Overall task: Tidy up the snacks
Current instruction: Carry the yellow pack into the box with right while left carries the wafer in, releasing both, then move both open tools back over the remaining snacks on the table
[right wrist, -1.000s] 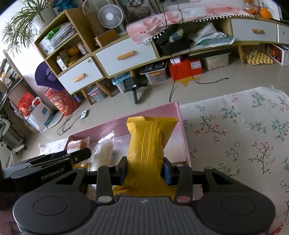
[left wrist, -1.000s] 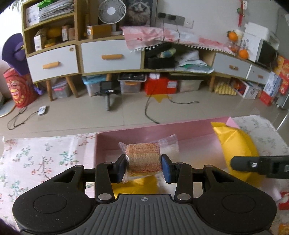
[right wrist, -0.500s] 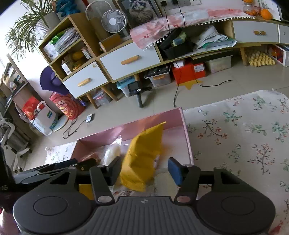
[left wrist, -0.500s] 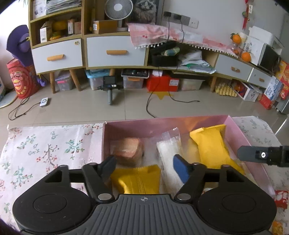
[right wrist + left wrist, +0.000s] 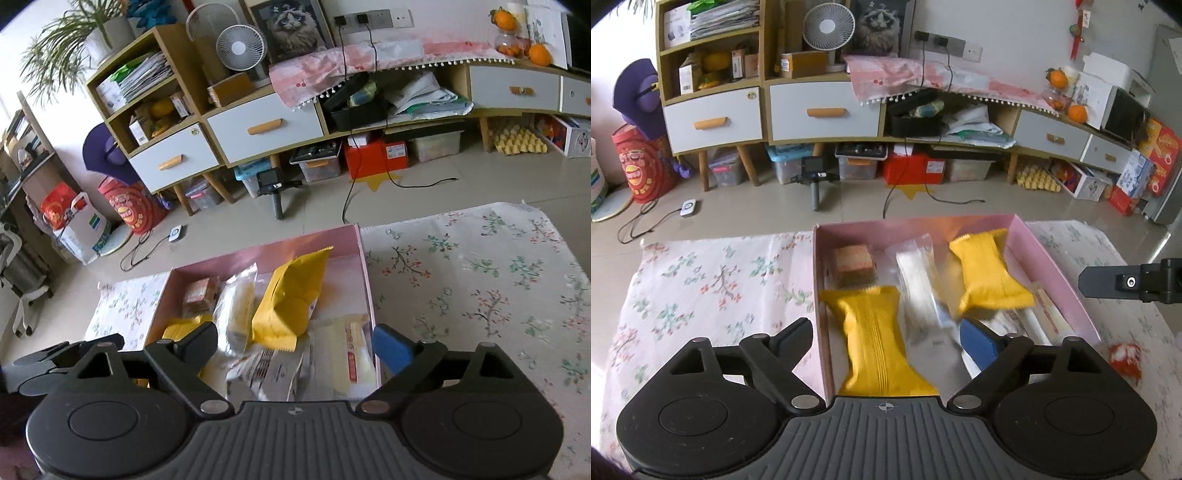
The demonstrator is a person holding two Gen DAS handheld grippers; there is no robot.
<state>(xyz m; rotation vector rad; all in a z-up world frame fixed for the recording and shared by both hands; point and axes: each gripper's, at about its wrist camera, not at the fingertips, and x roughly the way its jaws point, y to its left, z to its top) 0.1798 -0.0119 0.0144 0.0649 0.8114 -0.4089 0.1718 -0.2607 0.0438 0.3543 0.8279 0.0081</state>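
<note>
A pink box [image 5: 879, 232] on the floral cloth holds several snack packets. In the left wrist view a brown cracker packet [image 5: 854, 265] lies at its far left. A yellow packet [image 5: 875, 343] lies below my left gripper [image 5: 884, 328], whose jaws are opening and touch nothing. A second yellow packet [image 5: 988, 273] leans at the far right beside a clear white packet [image 5: 918, 280]. In the right wrist view that yellow packet [image 5: 291, 299] rests tilted in the pink box [image 5: 364, 266]. My right gripper [image 5: 295, 334] hangs above it, jaws opening, holding nothing.
The floral cloth [image 5: 480, 280] spreads to the right of the box and also lies to its left [image 5: 713, 280]. A small red wrapped item [image 5: 1123, 356] lies on the cloth right of the box. Beyond the table edge are floor, cables and low cabinets [image 5: 820, 110].
Both grippers let go: the left released the brown cracker packet, the right the yellow packet, and both now lie in the box. Both grippers have opened wide, drawn back and risen.
</note>
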